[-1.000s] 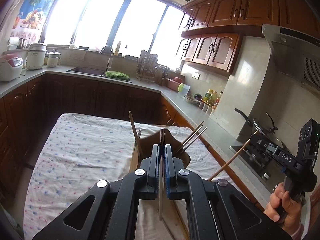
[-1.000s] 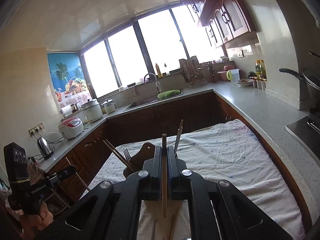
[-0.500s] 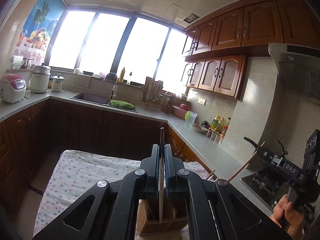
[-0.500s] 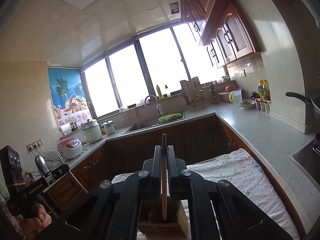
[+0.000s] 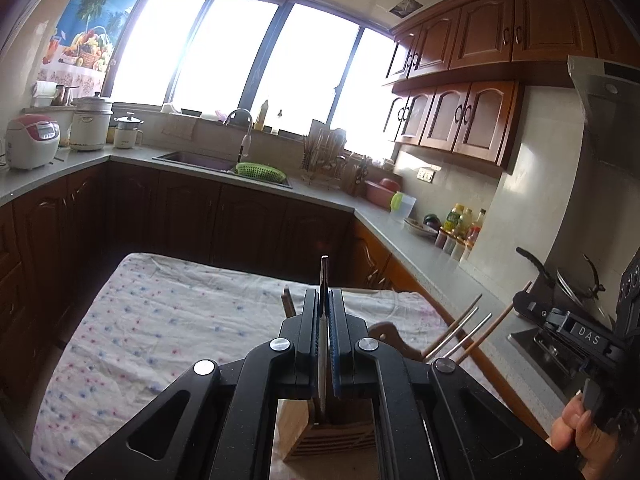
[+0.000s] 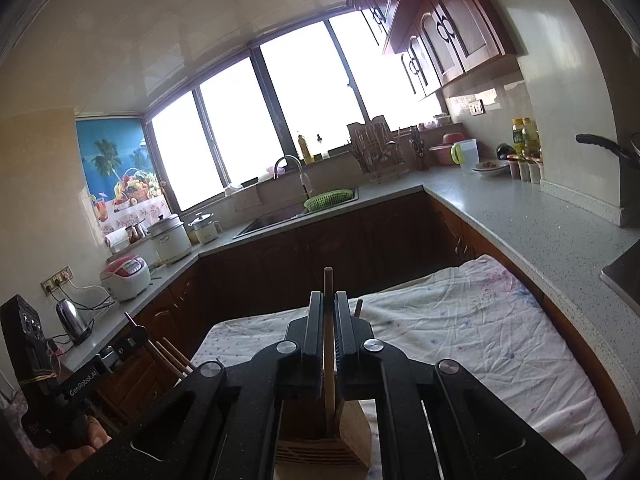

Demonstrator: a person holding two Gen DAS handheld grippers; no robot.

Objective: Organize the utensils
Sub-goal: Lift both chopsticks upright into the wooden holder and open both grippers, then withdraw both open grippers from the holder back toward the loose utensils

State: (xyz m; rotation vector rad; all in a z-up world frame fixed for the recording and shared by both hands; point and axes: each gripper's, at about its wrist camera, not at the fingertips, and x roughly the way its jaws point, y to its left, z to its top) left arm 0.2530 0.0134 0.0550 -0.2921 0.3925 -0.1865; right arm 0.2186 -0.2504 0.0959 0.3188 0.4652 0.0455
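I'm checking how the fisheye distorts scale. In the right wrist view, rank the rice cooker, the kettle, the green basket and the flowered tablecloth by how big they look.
Largest to smallest:
1. flowered tablecloth
2. rice cooker
3. green basket and kettle: too alike to rank, the basket wide and flat, the kettle upright. The basket stands farther off, so true sizes may differ.

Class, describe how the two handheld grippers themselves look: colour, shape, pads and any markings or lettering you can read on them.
Both are matte black plastic with speckled, angular linkage arms and round silver pivot bolts. The left gripper has blue ribbed pads inside its jaws; seen from the right camera its side reads "GenRobot.AI", with a yellow band around its boxy rear. The right gripper shows white "DAS" lettering from the left camera.
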